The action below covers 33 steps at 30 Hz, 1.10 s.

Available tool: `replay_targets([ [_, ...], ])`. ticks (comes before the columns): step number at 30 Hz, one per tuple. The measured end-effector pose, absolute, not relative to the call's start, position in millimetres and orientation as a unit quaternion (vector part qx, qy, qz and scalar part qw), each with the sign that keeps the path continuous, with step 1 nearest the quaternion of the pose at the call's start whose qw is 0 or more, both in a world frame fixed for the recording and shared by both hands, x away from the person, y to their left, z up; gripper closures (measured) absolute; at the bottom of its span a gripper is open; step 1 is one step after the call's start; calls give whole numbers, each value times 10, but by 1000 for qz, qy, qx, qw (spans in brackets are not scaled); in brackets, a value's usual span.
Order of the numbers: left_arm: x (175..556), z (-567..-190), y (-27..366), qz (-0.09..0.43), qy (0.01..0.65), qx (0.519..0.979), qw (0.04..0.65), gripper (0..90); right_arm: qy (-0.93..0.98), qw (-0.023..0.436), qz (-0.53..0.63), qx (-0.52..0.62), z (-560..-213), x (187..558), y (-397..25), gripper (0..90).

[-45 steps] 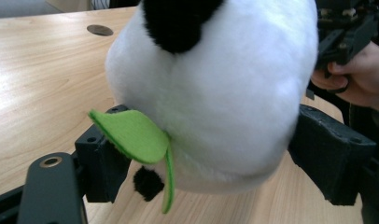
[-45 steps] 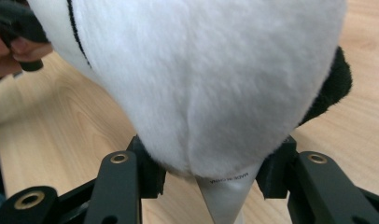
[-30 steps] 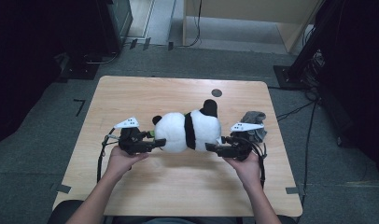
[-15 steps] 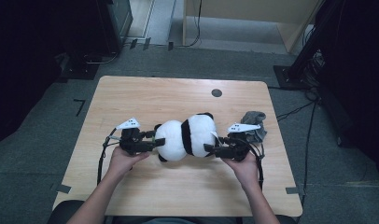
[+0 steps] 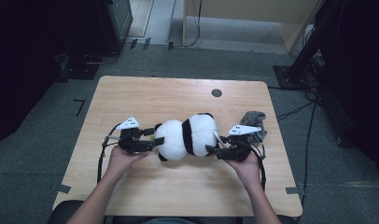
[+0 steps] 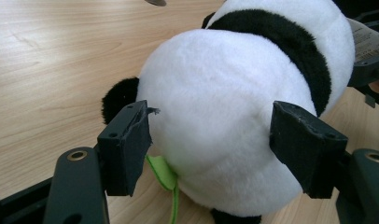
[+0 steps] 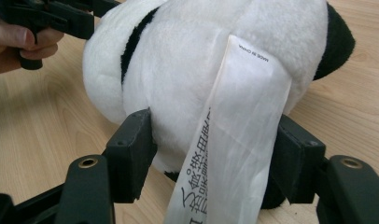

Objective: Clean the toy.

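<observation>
Item: plush panda [image 5: 187, 136], black and white, lying sideways on the wooden counter [image 5: 178, 98], near the middle of its near half.

Long axis: running from claw to claw, straight ahead of each along its jaw line.

Left claw [image 5: 156, 138]: at the rounder white end; jaws spread wide and pressed into the plush on either flank, clamped on the panda [image 6: 234, 112]. Green tag [image 6: 163, 173] hanging just below and between the jaws, black ear just beyond the left jaw.

Right claw [image 5: 210, 148]: at the opposite end; jaws likewise spread and clamped on the plush body [image 7: 187, 70]. White care label [image 7: 234, 140] draped back between the jaws toward the camera.

Distance: both claws equally near, one at each end, facing one another with the toy held between.

Judgement: lift or carry turning on both claws moving together along that shared axis; uneven pull likely to stretch or slip the soft body.

Also present: grey cloth [image 5: 255, 122], beyond and outward of the right claw, apart from the panda.
</observation>
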<state>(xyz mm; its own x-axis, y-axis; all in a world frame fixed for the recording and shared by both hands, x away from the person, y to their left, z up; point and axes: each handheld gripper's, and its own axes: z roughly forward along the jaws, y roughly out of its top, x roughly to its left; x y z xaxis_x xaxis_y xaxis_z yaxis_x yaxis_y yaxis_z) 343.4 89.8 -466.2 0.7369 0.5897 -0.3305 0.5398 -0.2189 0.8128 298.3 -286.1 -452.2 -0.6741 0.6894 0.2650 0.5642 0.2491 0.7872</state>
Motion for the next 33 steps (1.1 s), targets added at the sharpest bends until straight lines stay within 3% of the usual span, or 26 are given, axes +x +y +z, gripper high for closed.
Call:
replay_targets([
  [9, 3446, -4617, 946, 25, 369, 781, 503, 291, 786, 111, 458, 400, -4511, 2955, -2943, 349],
  [25, 3478, -4569, 882, 15, 359, 784, 506, 298, 746, 170, 454, 457, -4487, 2941, -3458, 340],
  [33, 3514, -4625, 826, 25, 358, 792, 494, 274, 705, 207, 442, 515, -4516, 3066, -3810, 275],
])
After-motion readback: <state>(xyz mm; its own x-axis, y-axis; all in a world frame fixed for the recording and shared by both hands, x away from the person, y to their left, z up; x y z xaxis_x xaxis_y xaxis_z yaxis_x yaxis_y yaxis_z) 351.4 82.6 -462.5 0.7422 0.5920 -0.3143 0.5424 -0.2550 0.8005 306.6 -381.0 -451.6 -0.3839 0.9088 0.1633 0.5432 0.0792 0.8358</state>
